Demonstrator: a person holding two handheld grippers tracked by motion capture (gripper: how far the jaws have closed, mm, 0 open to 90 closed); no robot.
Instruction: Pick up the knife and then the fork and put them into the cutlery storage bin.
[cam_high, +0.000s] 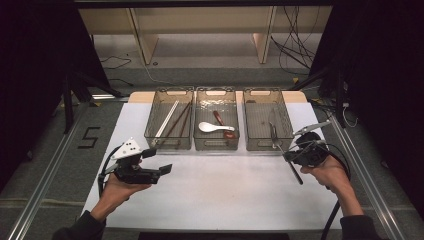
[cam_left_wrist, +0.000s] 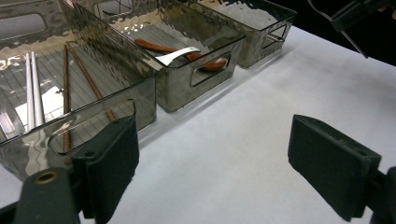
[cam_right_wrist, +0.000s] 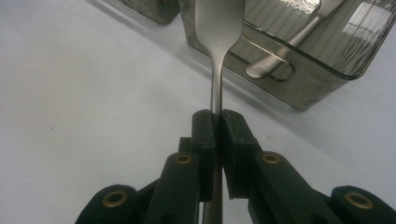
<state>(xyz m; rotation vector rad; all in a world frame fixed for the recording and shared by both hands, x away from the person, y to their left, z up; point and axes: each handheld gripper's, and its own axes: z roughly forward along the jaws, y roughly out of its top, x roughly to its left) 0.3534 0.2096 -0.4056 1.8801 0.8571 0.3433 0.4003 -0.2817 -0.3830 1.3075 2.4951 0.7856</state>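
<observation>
My right gripper is shut on the thin neck of a metal utensil, whose wider flat end reaches toward the right-hand clear bin. From above, the right gripper hovers just off that bin's front right corner, and the utensil slants down below it. Another metal utensil lies inside this bin. My left gripper hangs at the left over the white mat, in front of the left bin. Its pads stand wide apart with nothing between them.
Three clear bins sit in a row at the back of the white mat. The left bin holds white chopsticks and brown chopsticks. The middle bin holds a white spoon and a brown spoon.
</observation>
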